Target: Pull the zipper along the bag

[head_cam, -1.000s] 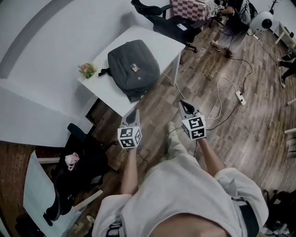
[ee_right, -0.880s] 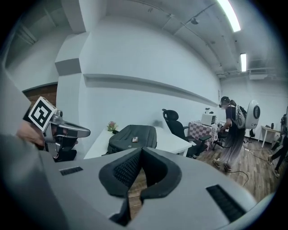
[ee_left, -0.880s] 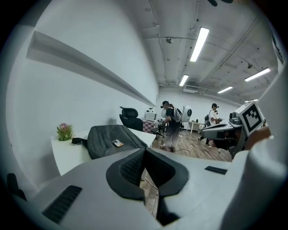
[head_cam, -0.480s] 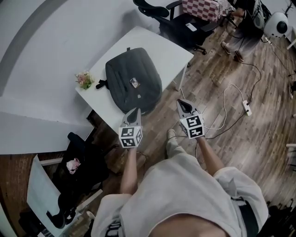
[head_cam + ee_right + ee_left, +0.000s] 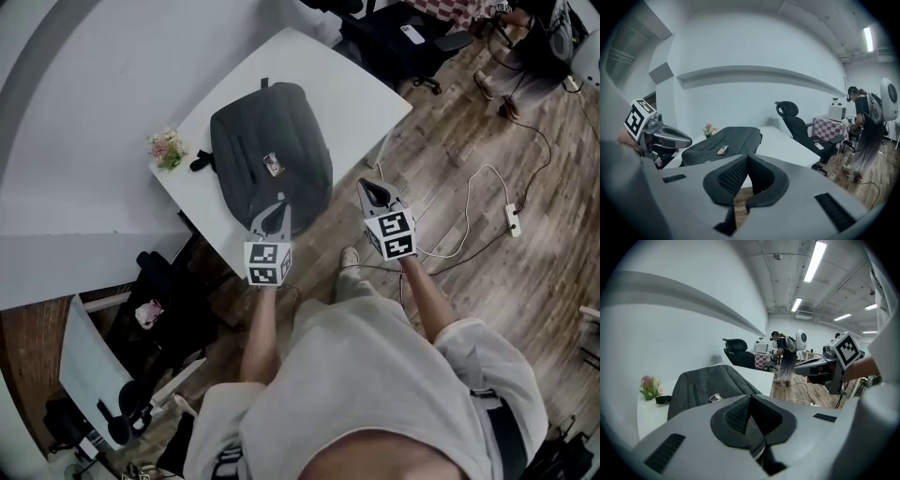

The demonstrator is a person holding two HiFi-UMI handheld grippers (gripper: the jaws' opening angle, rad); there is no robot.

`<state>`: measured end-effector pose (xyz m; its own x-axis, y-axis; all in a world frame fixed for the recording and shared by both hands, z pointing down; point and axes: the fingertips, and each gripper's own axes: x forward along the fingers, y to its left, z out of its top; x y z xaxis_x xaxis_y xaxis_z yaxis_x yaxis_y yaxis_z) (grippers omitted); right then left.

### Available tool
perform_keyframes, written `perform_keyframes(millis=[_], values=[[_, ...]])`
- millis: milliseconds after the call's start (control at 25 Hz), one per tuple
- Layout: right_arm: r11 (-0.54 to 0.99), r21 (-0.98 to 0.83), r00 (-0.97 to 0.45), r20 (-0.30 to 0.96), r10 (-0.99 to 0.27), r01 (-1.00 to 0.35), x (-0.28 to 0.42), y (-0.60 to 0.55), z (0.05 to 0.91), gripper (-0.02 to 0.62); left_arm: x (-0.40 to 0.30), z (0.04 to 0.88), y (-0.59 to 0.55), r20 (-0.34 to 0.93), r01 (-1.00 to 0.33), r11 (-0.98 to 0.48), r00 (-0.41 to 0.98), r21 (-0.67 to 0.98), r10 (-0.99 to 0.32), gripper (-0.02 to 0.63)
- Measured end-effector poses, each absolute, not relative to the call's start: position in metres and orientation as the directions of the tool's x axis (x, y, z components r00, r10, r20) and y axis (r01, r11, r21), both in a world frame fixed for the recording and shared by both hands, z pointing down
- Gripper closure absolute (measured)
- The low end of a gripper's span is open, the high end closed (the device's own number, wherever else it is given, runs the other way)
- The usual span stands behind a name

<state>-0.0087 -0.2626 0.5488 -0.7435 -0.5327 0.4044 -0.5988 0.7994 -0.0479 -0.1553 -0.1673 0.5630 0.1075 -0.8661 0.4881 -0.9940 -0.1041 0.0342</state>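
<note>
A dark grey backpack [image 5: 267, 145] lies flat on the white table [image 5: 361, 98], with a small tag [image 5: 273, 165] on its top face. My left gripper [image 5: 277, 208] is shut on nothing, and its tip hangs over the bag's near edge. In the left gripper view the bag [image 5: 705, 383] lies just beyond the closed left gripper [image 5: 751, 400]. My right gripper [image 5: 368, 187] is also shut and empty, off the table's near right side beside the bag. In the right gripper view the bag [image 5: 724, 137] lies ahead and to the left of the right gripper [image 5: 747, 161]. No zipper pull is visible.
A small flower bunch [image 5: 167, 147] stands at the table's left corner. A black office chair [image 5: 403, 42] is behind the table. A power strip [image 5: 514, 217] and cable lie on the wood floor at right. Dark clutter [image 5: 159, 309] sits at lower left. A person [image 5: 862, 133] stands far off.
Both grippers have moved forward toward the table. The left tip now overlaps the bag's near edge and the right one stands beside the table corner. Both stayed shut.
</note>
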Motion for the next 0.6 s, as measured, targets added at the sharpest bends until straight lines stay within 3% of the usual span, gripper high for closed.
perform_keyframes(millis=[240,600], values=[[0.813,-0.072,-0.749,0.443,-0.493,-0.577,-0.017,-0.275,0.574,0.581,-0.143,0.585,-0.173,0.561,-0.979,-0.201,0.147,-0.036,-0.815,0.58],[0.817,-0.07,-0.735,0.487,-0.473,-0.572,-0.022,-0.274,0.6,0.581,-0.114,0.621,-0.167,0.673,-0.871,-0.465,0.249,-0.158,-0.697,0.58]])
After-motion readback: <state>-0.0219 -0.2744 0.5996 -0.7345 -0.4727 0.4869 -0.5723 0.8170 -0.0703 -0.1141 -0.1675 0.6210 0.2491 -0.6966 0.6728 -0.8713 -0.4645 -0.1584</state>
